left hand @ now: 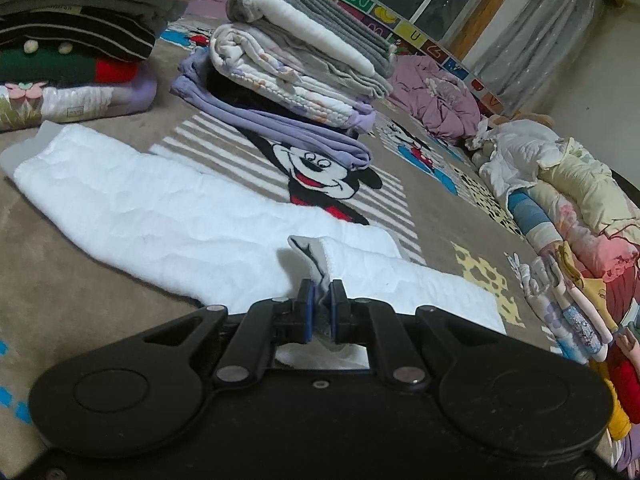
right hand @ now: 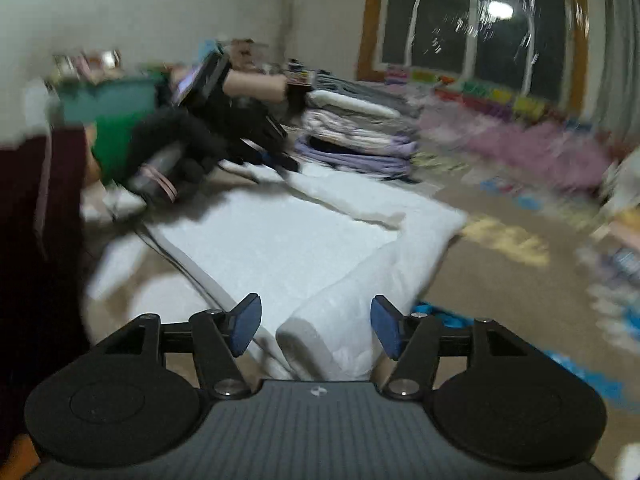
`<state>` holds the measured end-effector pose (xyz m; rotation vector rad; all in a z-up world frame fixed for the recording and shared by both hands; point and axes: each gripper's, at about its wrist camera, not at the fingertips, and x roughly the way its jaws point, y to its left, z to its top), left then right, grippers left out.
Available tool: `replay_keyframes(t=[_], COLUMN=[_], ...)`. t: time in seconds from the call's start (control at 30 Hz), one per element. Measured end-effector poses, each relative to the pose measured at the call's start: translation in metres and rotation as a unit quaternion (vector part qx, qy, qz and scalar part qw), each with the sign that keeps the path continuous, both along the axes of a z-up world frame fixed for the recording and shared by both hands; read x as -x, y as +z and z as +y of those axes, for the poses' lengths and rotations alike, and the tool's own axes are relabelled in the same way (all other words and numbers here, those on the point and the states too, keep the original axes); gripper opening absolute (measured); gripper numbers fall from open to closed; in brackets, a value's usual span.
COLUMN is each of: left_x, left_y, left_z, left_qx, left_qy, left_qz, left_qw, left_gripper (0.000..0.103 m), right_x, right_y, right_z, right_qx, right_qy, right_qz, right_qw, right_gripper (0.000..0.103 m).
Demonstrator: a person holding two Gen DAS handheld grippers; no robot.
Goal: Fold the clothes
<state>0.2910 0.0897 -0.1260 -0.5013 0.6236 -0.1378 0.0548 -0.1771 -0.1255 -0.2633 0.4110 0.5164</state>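
The left gripper (left hand: pixel 321 298) is clamped on a grey-edged corner of the white quilted garment (left hand: pixel 160 216), which lies spread on the cartoon-mouse carpet (left hand: pixel 420 200). The right gripper (right hand: pixel 316 326) hangs above the garment's folded edge with its blue pads (right hand: pixel 244 330) apart, gripping nothing. Behind it, a stack of folded clothes (left hand: pixel 304 76) sits on the carpet.

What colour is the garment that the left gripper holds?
White; the quilted garment is clamped in the left gripper, clearest in the left wrist view.

Single letters stand on the coloured border strip (left hand: pixel 384 16) under the window: "M", "U", "S" can be read; the others cannot.
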Motion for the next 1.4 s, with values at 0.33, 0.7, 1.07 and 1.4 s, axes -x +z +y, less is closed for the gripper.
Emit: replay_keyframes(t=[0.33,0.7,1.07,1.4], left_x=[-0.001,0.020,0.089,0.113], left_y=[0.016,0.045,0.059,0.026], left_z=[0.002,-0.024,-0.115,-0.142], left_qx=[-0.007,-0.068,-0.225,-0.286], left_qy=[0.001,-0.052,-0.266,-0.374], left_qz=[-0.039,-0.121,-0.269,-0.286], left_qw=[0.9992,0.9889,0.8979,0.8346], left_gripper=[0.006,0.006,0.006,0.006], right_x=[-0.004,-0.012,-0.034,-0.048], right_y=[-0.006,-0.022,-0.023,-0.038], right_z=[0.019,0.011,-0.024,-0.080], right_qx=[0.037,-0.042,-0.239,-0.476], right_qy=[-0.017,0.069,0.062,0.019], right_qz=[-0.016,0.093,0.187,0.241], right_qw=[0.999,0.992,0.951,0.846], right_gripper=[0.015,0.085,0.084,0.081])
